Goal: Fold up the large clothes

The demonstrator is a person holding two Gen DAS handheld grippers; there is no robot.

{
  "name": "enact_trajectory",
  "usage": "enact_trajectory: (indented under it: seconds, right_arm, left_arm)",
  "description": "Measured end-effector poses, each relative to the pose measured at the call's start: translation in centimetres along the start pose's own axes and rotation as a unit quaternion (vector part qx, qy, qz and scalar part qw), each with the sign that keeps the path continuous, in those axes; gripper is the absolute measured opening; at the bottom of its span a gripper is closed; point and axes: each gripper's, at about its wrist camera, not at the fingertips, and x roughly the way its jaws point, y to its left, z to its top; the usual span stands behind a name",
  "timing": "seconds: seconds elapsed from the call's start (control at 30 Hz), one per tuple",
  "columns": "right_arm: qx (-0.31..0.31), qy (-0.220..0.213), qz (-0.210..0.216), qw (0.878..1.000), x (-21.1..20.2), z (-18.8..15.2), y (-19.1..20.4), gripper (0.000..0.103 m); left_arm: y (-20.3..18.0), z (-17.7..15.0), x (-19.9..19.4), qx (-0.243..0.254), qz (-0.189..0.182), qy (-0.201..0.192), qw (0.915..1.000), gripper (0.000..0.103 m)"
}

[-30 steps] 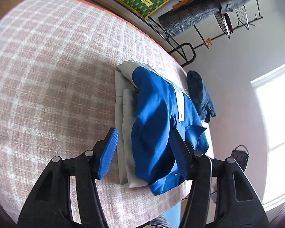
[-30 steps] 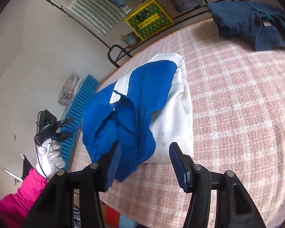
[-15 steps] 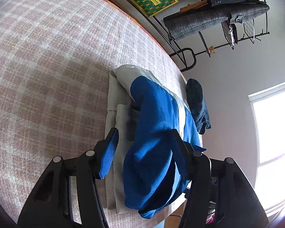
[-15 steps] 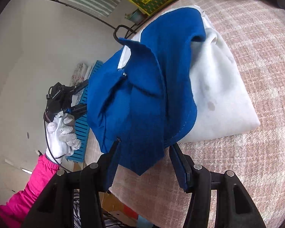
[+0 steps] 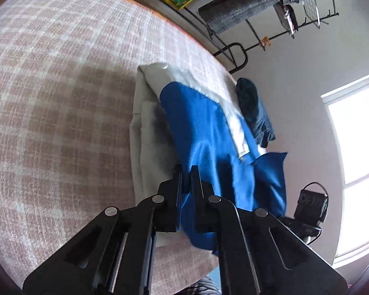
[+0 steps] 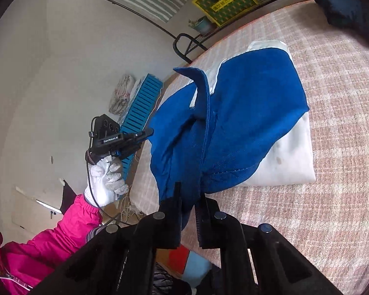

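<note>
A blue and white garment [image 5: 209, 132] lies partly folded near the edge of a bed with a pink checked cover [image 5: 61, 98]. My left gripper [image 5: 186, 172] is shut on the garment's blue fabric at its near end. My right gripper [image 6: 188, 191] is shut on a hanging blue fold of the same garment [image 6: 233, 113], lifted a little off the cover [image 6: 344, 147]. The left gripper also shows in the right wrist view [image 6: 145, 134], held by a white-gloved hand, its tip at the blue fabric.
A dark blue garment [image 5: 253, 113] lies bunched on the bed beyond the blue one; it also shows in the right wrist view [image 6: 349, 7]. A clothes rack [image 5: 270, 7] and a yellow-green box [image 6: 223, 0] stand behind the bed. A blue slatted panel [image 6: 137, 108] leans beside it.
Both grippers were open and have shut on the garment's blue fabric. The near end of the garment has been lifted and bunched.
</note>
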Motion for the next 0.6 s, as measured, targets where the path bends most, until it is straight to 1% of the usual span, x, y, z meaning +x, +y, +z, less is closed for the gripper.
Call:
enact_trajectory:
  seconds: [0.03,0.1,0.13,0.17,0.2,0.27,0.3,0.33,0.37,0.43,0.5,0.53,0.6]
  right_arm:
    - [0.008,0.007,-0.013,1.0,0.6,-0.4,-0.8,0.007]
    - [0.026,0.024,-0.038,0.999,2.3,-1.4,-2.4,0.007]
    - [0.023,0.029,-0.052,0.998,3.0,-1.7,-2.8,0.007]
    - [0.018,0.033,-0.069,0.997,3.5,-1.9,-3.1,0.007]
    - [0.021,0.034,-0.078,0.996,3.7,-2.0,-3.3,0.007]
    - [0.023,0.038,-0.078,0.996,3.0,-2.0,-3.4,0.014]
    - [0.01,0.041,-0.082,0.996,2.3,-2.0,-3.1,0.021]
    - [-0.008,0.042,-0.088,0.995,1.5,-1.9,-2.6,0.029]
    - [-0.024,0.041,-0.098,0.994,0.5,-2.1,-2.0,0.038]
    - [-0.05,0.04,-0.101,0.993,-1.8,-2.1,-1.0,0.038]
    - [-0.069,0.016,-0.101,0.992,-4.0,-1.4,0.1,0.038]
    - [-0.078,0.001,-0.099,0.992,-5.0,-0.6,0.6,0.038]
    - [-0.102,-0.039,-0.112,0.988,-6.2,1.3,1.5,0.038]
  left_arm:
    - [0.8,-0.4,0.7,-0.002,0.016,0.014,0.9998,0.003]
    - [2.7,-1.0,2.2,-0.023,0.037,0.037,0.9984,0.003]
    - [3.4,-1.2,2.7,-0.032,0.047,0.043,0.9975,0.001]
    - [3.8,-1.4,2.9,-0.034,0.053,0.045,0.997,0.001]
    - [4.0,-1.5,2.8,-0.036,0.049,0.045,0.9972,0.001]
    - [3.8,-1.8,2.0,-0.031,0.03,0.046,0.998,0.001]
    - [3.4,-1.8,1.3,-0.019,0.038,0.042,0.9982,0.001]
    - [2.8,-1.7,0.2,-0.003,0.055,0.032,0.998,0.001]
    - [2.2,-1.6,-0.9,0.014,0.064,0.021,0.9976,0.001]
    - [0.6,-1.1,-3.0,0.04,0.069,0.001,0.9968,0.001]
    - [-1.6,-0.5,-4.8,0.07,0.072,-0.025,0.9946,0.001]
    - [-3.0,-0.1,-5.4,0.093,0.075,-0.036,0.9921,0.001]
    - [-5.7,0.7,-5.7,0.135,0.097,-0.063,0.9841,0.002]
